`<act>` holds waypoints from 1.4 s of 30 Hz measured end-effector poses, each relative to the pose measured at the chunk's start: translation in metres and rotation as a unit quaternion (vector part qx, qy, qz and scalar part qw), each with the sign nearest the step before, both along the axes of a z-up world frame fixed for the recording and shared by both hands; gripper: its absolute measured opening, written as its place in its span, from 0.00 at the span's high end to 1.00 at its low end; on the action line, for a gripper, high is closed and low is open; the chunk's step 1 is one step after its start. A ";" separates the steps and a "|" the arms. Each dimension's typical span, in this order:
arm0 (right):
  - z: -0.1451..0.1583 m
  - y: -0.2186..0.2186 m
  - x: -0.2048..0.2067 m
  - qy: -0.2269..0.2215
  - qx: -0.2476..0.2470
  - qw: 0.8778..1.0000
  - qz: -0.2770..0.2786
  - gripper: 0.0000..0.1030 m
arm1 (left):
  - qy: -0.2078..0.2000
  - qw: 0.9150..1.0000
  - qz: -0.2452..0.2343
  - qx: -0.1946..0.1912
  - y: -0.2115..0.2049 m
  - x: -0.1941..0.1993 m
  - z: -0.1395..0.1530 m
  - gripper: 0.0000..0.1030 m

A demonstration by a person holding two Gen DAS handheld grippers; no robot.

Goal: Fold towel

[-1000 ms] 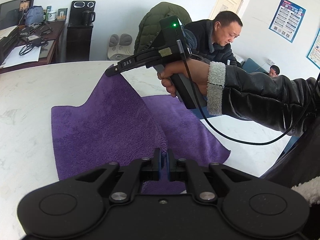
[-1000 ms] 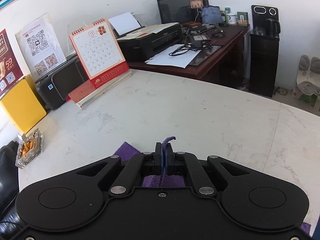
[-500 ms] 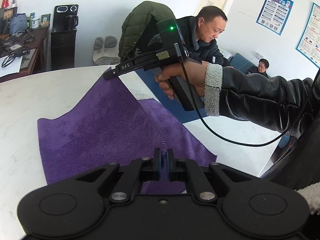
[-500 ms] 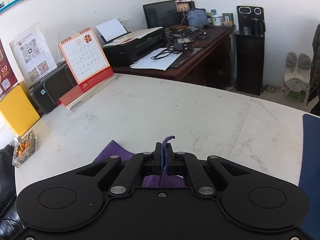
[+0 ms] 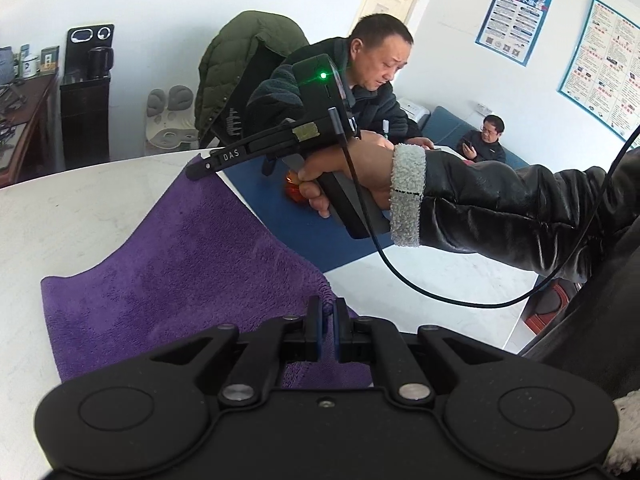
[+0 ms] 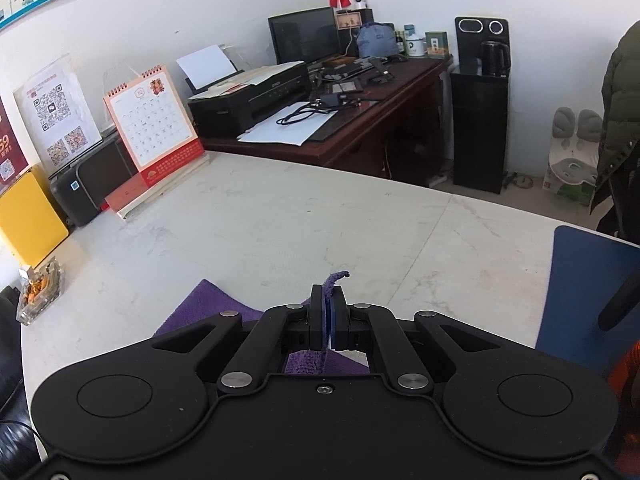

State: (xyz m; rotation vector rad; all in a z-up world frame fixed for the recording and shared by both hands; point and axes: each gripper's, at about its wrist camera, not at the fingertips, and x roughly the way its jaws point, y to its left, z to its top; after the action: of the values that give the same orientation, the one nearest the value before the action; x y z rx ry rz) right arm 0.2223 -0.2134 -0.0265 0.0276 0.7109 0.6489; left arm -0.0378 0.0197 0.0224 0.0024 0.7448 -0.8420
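Note:
A purple towel (image 5: 180,276) lies half lifted over the white marble table (image 5: 60,216). My left gripper (image 5: 328,308) is shut on its near corner, a purple edge showing between the pads. In the left wrist view the right gripper (image 5: 196,170), held by a hand in a black sleeve, pinches the far corner and holds it up off the table. The right wrist view shows my right gripper (image 6: 330,298) shut on a purple towel corner (image 6: 334,280) that pokes up between the fingers, with more towel (image 6: 208,304) below it.
A blue mat (image 5: 288,216) lies on the table beyond the towel. A desk calendar (image 6: 154,128), a yellow box (image 6: 28,216) and a glass ashtray (image 6: 38,292) stand along the table's far left. A seated person (image 5: 360,92) is close behind the table.
Both grippers have carried the lifted towel edge over the lower layer, so less of the bottom half shows. The right view has swung to the right, bringing the blue mat into sight.

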 end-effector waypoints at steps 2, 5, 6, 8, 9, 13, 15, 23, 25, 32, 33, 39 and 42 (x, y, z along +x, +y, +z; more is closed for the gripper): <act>0.000 -0.008 0.000 0.000 0.002 1.000 -0.003 0.98 | 0.007 1.000 -0.011 0.001 -0.008 0.004 -0.004 0.95; -0.002 -0.019 0.000 0.002 0.002 1.000 -0.007 0.98 | 0.020 0.999 -0.029 0.006 -0.021 0.011 -0.011 0.95; -0.002 -0.023 0.000 0.002 0.003 1.000 -0.009 0.98 | 0.024 0.999 -0.035 0.008 -0.025 0.014 -0.013 0.95; -0.004 -0.030 0.000 0.004 0.003 1.000 -0.011 0.98 | 0.033 0.998 -0.047 0.011 -0.034 0.019 -0.018 0.95; -0.008 -0.035 0.002 0.007 0.002 1.000 -0.013 0.98 | 0.037 0.998 -0.053 0.012 -0.039 0.021 -0.021 0.95; -0.025 -0.047 0.006 0.022 -0.003 1.000 -0.019 0.98 | 0.057 0.995 -0.078 0.020 -0.055 0.032 -0.033 0.95; -0.035 -0.051 0.008 0.031 -0.007 0.999 -0.021 0.98 | 0.072 0.992 -0.096 0.026 -0.063 0.040 -0.042 0.95; -0.069 -0.065 0.011 0.060 -0.017 0.998 -0.030 0.98 | 0.119 0.982 -0.139 0.040 -0.096 0.067 -0.080 0.95; -0.075 -0.068 0.011 0.064 -0.020 0.997 -0.032 0.98 | 0.129 0.980 -0.145 0.043 -0.103 0.074 -0.089 0.95; -0.090 -0.073 0.011 0.074 -0.025 0.996 -0.037 0.98 | 0.144 0.972 -0.173 0.064 -0.126 0.085 -0.112 0.95; -0.093 -0.073 0.010 0.076 -0.026 0.996 -0.037 0.98 | 0.144 0.971 -0.177 0.070 -0.129 0.086 -0.115 0.95; -0.095 -0.075 -0.001 0.068 -0.031 0.996 -0.058 0.92 | 0.117 0.966 -0.200 0.116 -0.139 0.074 -0.116 0.83; -0.095 -0.076 -0.007 0.060 -0.033 0.995 -0.071 0.75 | 0.101 0.966 -0.201 0.128 -0.142 0.068 -0.112 0.77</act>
State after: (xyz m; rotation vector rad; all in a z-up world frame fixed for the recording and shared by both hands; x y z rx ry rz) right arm 0.2152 -0.2897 -0.1214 0.0564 0.8373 0.4900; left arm 0.0299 -0.1222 -0.0896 0.3121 1.0623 -1.1374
